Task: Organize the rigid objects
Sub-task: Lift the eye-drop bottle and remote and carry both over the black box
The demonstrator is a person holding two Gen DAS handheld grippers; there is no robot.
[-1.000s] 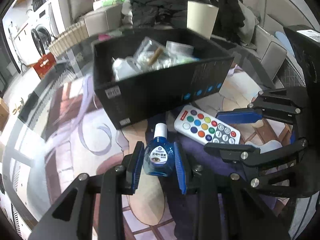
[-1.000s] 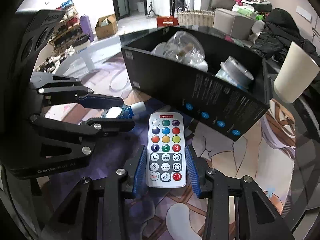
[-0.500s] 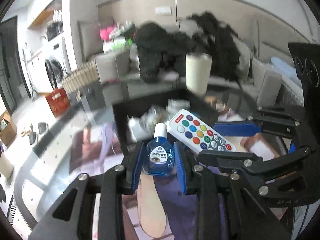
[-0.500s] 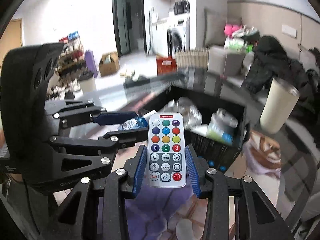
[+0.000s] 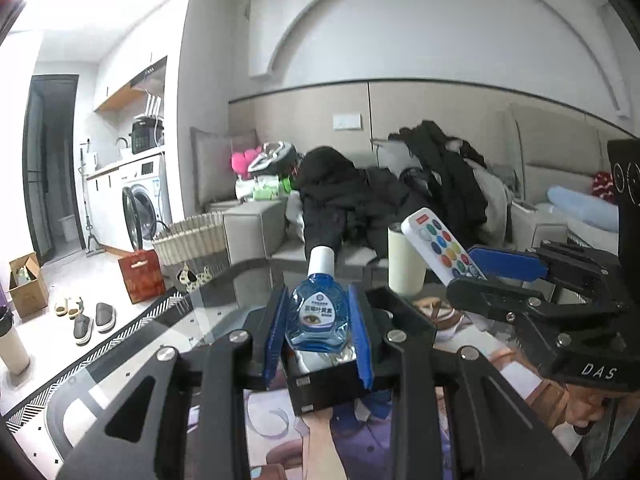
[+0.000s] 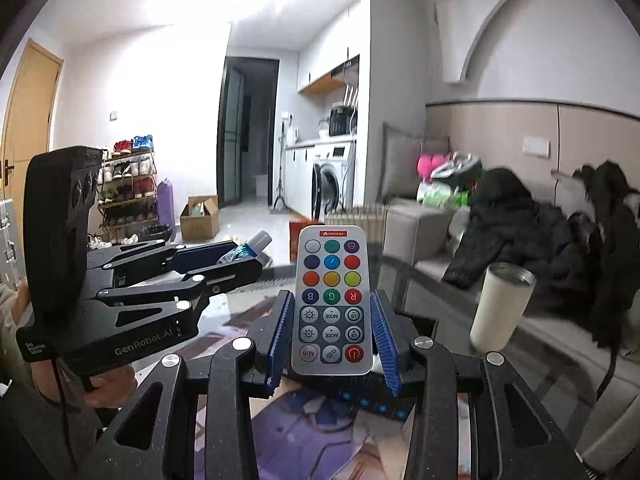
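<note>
Am holding left hand-held gripper [image 5: 318, 328] pinching small blue eye-drop bottle [image 5: 319, 312], right hand-held gripper [image 6: 332, 334] pinching white multicolour-button remote [image 6: 331, 300], both raised above black cardboard box [image 5: 324, 380]. Am judging: lowering level, releasing inside box.

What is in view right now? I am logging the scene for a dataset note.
eye-drop bottle: 1, blue with white cap, clamped in the left tongs
remote control: 1, white with coloured buttons, clamped in the right tongs
black box: 1, black, on the glass table below both tongs
tumbler: 1, cream, on the table's far side
glass table: 1, clear over a printed mat
sofa: 1, beige, piled with dark clothes
washing machine: 1, white, far left
shoe rack: 1, wooden, by the door
left tongs: 1, black with blue pads
right tongs: 1, black with blue pads
</note>
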